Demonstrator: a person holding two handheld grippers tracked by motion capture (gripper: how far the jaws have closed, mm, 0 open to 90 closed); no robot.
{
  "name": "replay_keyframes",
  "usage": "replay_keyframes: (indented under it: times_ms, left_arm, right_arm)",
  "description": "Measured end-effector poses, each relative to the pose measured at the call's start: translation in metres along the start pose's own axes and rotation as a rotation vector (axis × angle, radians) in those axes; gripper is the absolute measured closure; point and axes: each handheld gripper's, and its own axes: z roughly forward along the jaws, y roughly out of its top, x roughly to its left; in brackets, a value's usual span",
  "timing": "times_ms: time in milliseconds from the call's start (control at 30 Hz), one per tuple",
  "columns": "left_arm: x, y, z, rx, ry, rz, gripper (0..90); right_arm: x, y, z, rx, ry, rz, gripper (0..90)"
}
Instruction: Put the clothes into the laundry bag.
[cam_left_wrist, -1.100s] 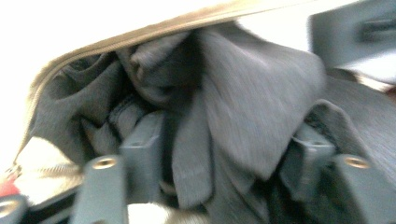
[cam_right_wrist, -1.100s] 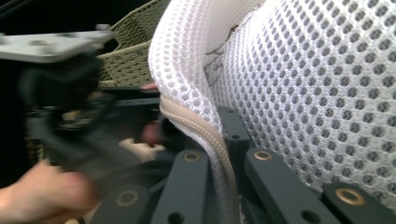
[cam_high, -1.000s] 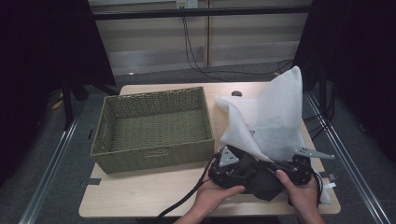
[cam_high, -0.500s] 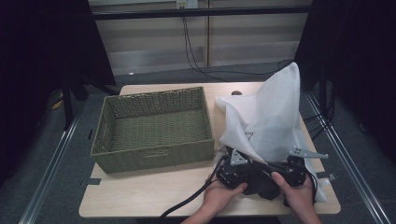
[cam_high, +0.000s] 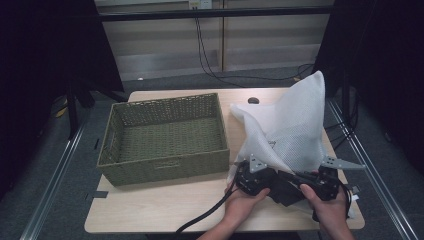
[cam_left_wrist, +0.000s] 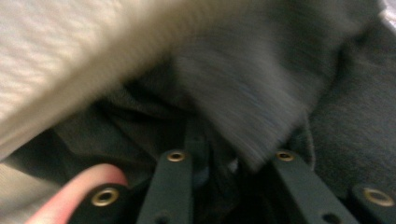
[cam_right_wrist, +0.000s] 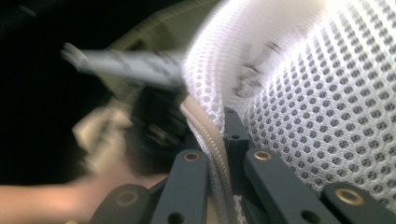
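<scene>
Bag (cam_high: 290, 130): white mesh, standing tall at the table's right end, peak up, mouth down low by both hands.
Right gripper (cam_right_wrist: 219, 135): pinched tight on the bag's zip edge (cam_right_wrist: 205, 126), mesh and beige zipper tape squeezed between the jaws; in the high view, low at the bag's right foot (cam_high: 320, 182).
Left gripper (cam_left_wrist: 224, 163): deep in the bag's mouth, just been closing hard, then easing a touch; dark cloth (cam_left_wrist: 261, 88) bunched between the jaws, looks nipped, blur makes it hard to swear to. In the high view, at the bag's left foot (cam_high: 252, 177).
Cloth: dark grey, inside the bag, under the white mesh wall (cam_left_wrist: 70, 51); not out yet.
Basket (cam_high: 165, 167): green woven, left of the bag, well apart from both grippers, nothing in it.
Done so far: bag held open at the rim, dark cloth apparently caught inside.
Left to do, by the look of it: draw the cloth clear of the mouth, carry it over, drop it in the basket.
Watch for: mesh dragging along with the cloth if the right pinch slips.
</scene>
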Motion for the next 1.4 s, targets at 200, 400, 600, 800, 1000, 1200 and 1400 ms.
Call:
replay_keyframes:
  times_ms: [200, 400, 600, 800, 1000, 1200, 1400]
  left_arm:
    - [0.003, -0.003, -0.03, -0.01, -0.058, 0.037, 43.0]
    - [-0.006, -0.015, -0.017, 0.104, -0.123, 0.051, 36.7]
    - [-0.008, -0.005, -0.001, 0.109, -0.12, 0.06, 80.8]
    - [-0.017, 0.008, -0.017, -0.112, -0.203, 0.049, 86.5]
    - [-0.049, 0.028, -0.036, -0.235, -0.158, 0.168, 85.4]
    - [-0.008, -0.006, -0.004, -0.004, -0.137, 0.029, 74.8]
    - [-0.001, -0.012, -0.053, -0.065, -0.12, 0.166, 50.0]
  right_arm:
    - [-0.022, -0.01, 0.006, 0.016, -0.052, 0.075, 89.2]
    - [-0.02, -0.011, 0.013, 0.023, -0.035, 0.074, 89.2]
    - [-0.018, -0.013, 0.018, 0.033, -0.013, 0.07, 89.2]
    - [-0.005, 0.001, 0.001, -0.047, 0.001, -0.035, 89.2]
    - [0.029, 0.02, -0.023, -0.146, -0.012, -0.161, 89.1]
    - [-0.006, -0.004, 0.004, 0.001, -0.102, -0.019, 89.2]
    - [-0.027, -0.015, 0.021, 0.068, -0.128, 0.03, 89.1]
